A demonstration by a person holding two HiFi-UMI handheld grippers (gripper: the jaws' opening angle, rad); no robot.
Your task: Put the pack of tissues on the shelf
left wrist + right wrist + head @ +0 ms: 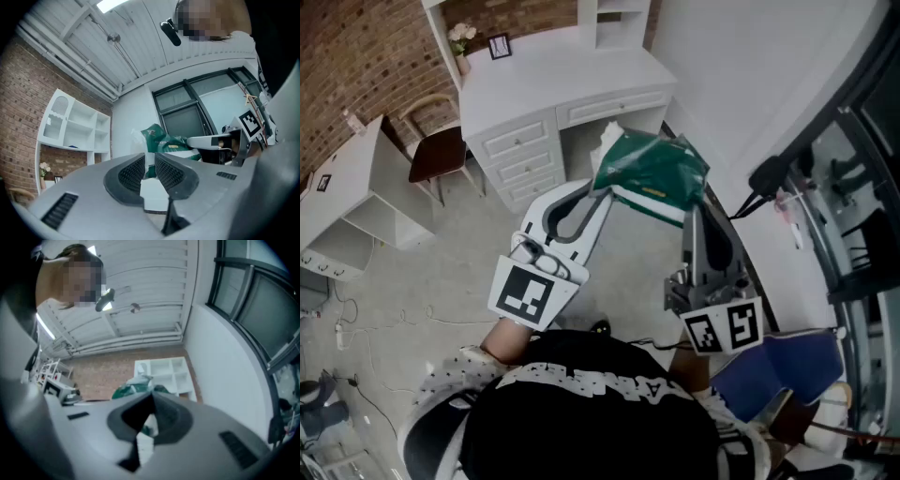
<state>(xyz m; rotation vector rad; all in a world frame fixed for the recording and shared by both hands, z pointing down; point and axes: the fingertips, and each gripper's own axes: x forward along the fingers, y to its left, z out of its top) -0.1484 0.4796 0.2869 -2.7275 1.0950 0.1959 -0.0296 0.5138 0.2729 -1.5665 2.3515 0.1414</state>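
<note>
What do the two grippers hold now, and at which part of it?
Both hold the green pack of tissues in the air: the left gripper pinches its left end, the right gripper its right end.

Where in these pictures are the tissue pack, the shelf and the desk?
tissue pack [652, 173]: head view, middle of its green wrapper.
shelf [79, 124]: left gripper view, its middle board.
desk [553, 75]: head view, bare top.

Shelf [77, 126] bays open-fronted; desk [562, 80] w/ drawers stands under it, wall [750, 75] tight on rt, open floor [459, 272] to left.
</note>
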